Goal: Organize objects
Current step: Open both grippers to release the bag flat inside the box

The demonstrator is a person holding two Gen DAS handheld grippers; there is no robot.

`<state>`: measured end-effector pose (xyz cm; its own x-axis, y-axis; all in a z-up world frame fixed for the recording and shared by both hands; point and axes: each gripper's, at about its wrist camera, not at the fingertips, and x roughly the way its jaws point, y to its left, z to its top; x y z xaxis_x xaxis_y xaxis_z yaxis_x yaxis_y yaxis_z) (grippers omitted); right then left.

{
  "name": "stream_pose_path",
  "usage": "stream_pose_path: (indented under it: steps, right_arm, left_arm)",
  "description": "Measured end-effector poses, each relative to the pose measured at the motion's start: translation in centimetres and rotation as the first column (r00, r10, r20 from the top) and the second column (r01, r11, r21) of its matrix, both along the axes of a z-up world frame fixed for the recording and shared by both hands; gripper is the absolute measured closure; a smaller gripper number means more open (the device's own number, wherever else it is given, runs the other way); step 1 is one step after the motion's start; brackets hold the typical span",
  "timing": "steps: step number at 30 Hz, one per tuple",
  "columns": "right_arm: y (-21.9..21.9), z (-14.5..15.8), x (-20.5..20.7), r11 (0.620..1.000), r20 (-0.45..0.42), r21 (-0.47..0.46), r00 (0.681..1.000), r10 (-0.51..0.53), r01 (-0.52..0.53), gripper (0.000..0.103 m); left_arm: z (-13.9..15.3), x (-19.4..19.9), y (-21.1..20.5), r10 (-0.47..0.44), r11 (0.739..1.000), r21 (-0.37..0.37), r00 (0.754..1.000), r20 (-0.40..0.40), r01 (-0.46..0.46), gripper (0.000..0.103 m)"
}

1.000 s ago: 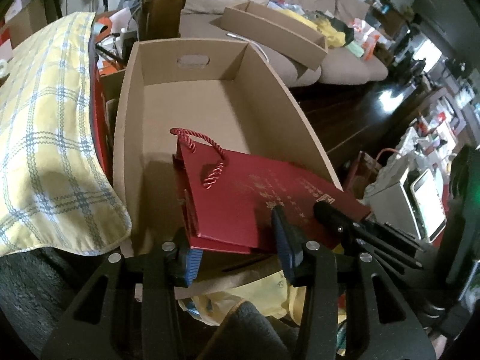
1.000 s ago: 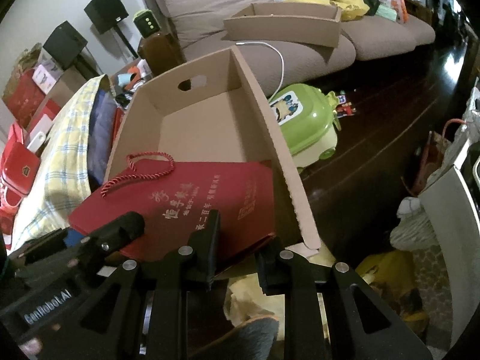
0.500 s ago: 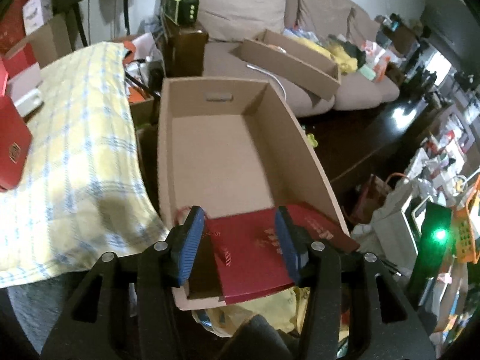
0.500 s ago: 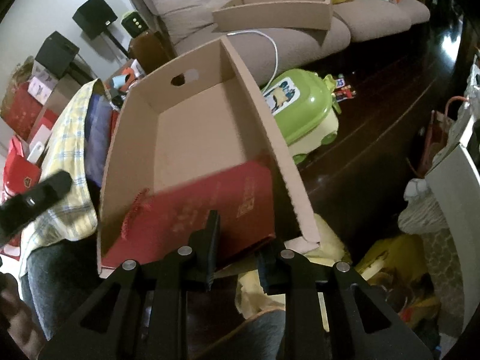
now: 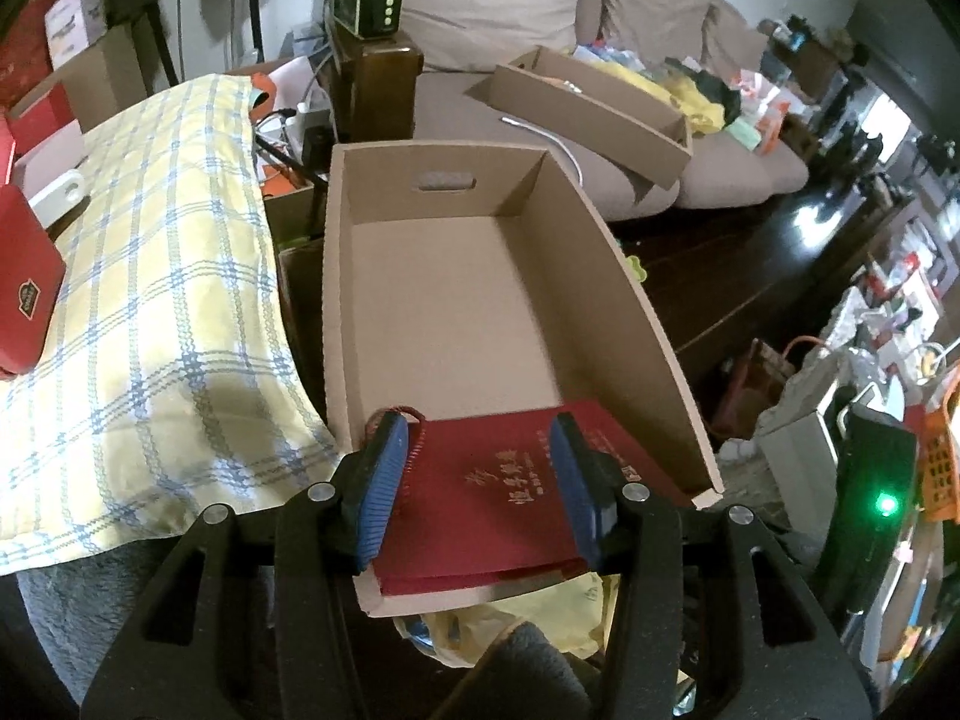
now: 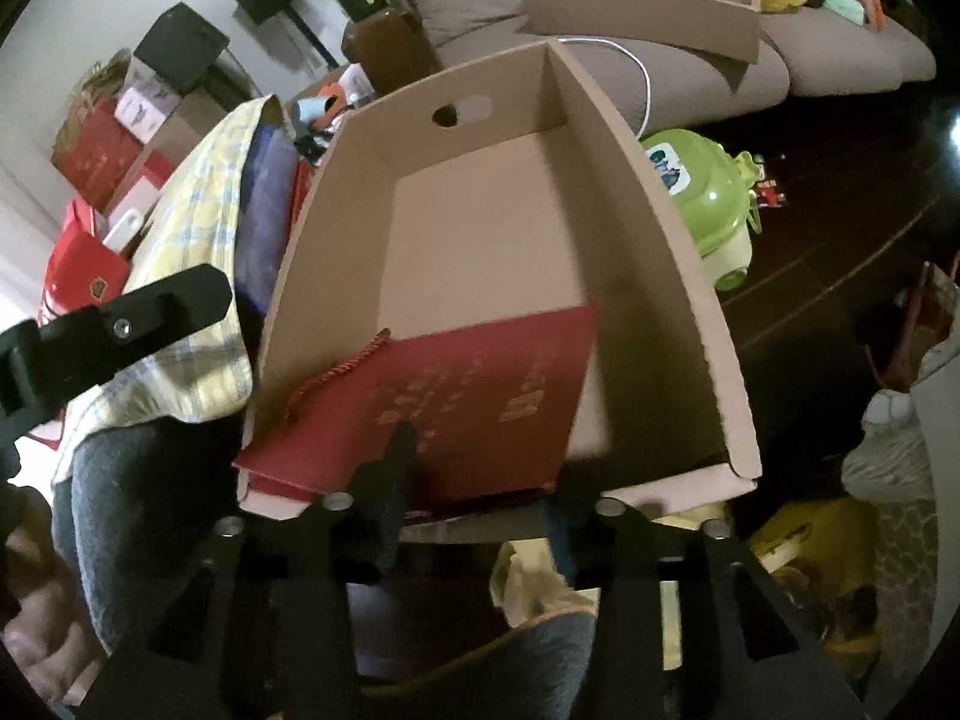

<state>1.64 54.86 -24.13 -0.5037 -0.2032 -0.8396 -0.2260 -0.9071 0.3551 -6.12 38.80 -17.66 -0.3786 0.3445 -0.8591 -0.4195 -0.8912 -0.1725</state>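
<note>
Right tool (image 6: 474, 480), angled down, opening over red bag (image 6: 456, 396).

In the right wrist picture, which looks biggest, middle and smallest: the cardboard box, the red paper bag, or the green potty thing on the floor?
As they look in the right wrist view:
1. Cardboard box, biggest by far.
2. Red paper bag, lying inside the box.
3. Green potty, smallest here, but it sits farther from the camera, so its real size against the bag is unsure.

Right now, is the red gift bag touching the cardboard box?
Touching. The right wrist view shows the red gift bag lying inside the cardboard box, its near edge resting on the box's front wall.
</note>
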Motion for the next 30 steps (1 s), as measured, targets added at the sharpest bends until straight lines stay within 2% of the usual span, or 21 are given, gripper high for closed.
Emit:
stream_pose_path:
  steps: [2,3,10,16,17,19,20,21,25,28,29,30]
  right_arm:
    - [0.4,0.3,0.3,1.0,-0.013,0.007,1.0,-0.026,0.026,0.035]
    - [0.7,0.4,0.4,0.999,-0.02,0.006,0.999,-0.039,0.039,0.033]
    - [2.8,0.4,1.0,0.989,-0.023,-0.054,0.989,-0.143,0.141,0.033]
    - [2.8,0.3,1.0,0.988,-0.006,-0.043,0.989,-0.146,0.146,0.034]
    - [3.0,0.5,1.1,0.987,-0.02,-0.052,0.988,-0.151,0.149,0.036]
    - [3.6,1.4,1.7,0.982,-0.084,-0.093,0.982,-0.171,0.163,0.05]
    - [3.9,1.8,2.1,0.978,-0.125,-0.131,0.976,-0.177,0.161,0.074]
    - [4.2,2.1,2.3,0.974,-0.148,-0.162,0.972,-0.18,0.156,0.087]
    - [5.5,2.7,2.8,0.969,-0.184,-0.218,0.97,-0.156,0.115,0.091]
    - [7.1,3.1,3.8,0.957,-0.202,-0.275,0.968,-0.152,0.093,0.092]
    - [7.8,3.1,4.1,0.952,-0.201,-0.294,0.969,-0.147,0.083,0.092]
    - [8.3,3.0,4.4,0.949,-0.193,-0.307,0.971,-0.141,0.076,0.092]
  left_arm:
    - [0.0,-0.1,-0.2,0.004,1.0,0.001,1.0,0.002,-0.004,0.057]
    - [0.0,-0.1,-0.2,0.004,1.0,0.001,1.0,0.002,-0.004,0.057]
    - [0.1,-0.2,-0.4,0.011,1.0,-0.003,1.0,-0.002,-0.011,0.054]
    - [0.0,-0.1,-0.4,0.002,1.0,-0.01,1.0,0.001,-0.002,0.054]
    - [0.1,-0.2,-0.4,-0.002,1.0,-0.012,1.0,0.004,0.002,0.054]
    - [0.3,-0.1,-0.4,-0.01,1.0,-0.01,1.0,0.002,0.01,0.054]
    - [0.6,-0.2,-0.4,-0.012,1.0,-0.007,1.0,-0.005,0.012,0.054]
    - [0.8,-0.3,-0.5,-0.016,1.0,-0.008,1.0,-0.006,0.016,0.054]
    - [1.2,-0.7,-0.2,-0.103,0.994,-0.044,0.994,0.026,0.104,0.054]
    - [1.7,-0.5,-0.1,-0.179,0.98,-0.082,0.983,0.052,0.182,0.058]
    - [2.0,-0.3,0.0,-0.22,0.97,-0.091,0.974,0.062,0.225,0.06]
    - [2.1,0.1,0.2,-0.26,0.959,-0.102,0.963,0.07,0.266,0.068]
